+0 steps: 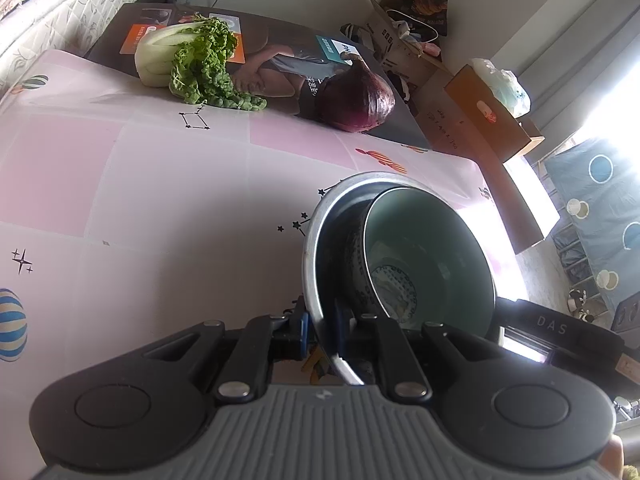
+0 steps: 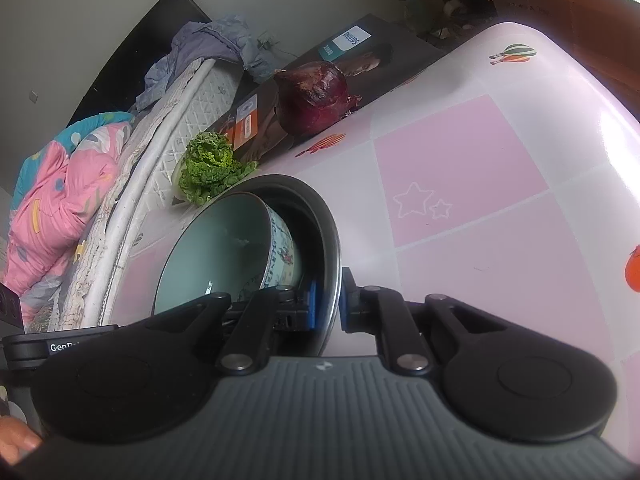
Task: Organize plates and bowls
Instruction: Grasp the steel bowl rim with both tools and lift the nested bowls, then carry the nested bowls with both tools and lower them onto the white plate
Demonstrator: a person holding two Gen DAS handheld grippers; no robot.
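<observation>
A steel bowl [image 1: 320, 248] holds a pale green ceramic bowl [image 1: 436, 248] with a blue pattern on its outside. My left gripper [image 1: 322, 332] is shut on the steel bowl's rim, one finger outside and one inside. In the right wrist view, my right gripper [image 2: 326, 308] is shut on the opposite rim of the steel bowl [image 2: 330, 248], with the ceramic bowl [image 2: 216, 252] nested inside. Both bowls appear tilted and held over the pink checked table [image 1: 140, 184].
A leafy cabbage [image 1: 188, 64] and a red cabbage [image 1: 358, 100] lie at the table's far side by a dark printed box [image 1: 280, 44]. Cardboard boxes [image 1: 480, 116] stand beyond the table. A mattress and pink bedding [image 2: 60, 196] lie to one side.
</observation>
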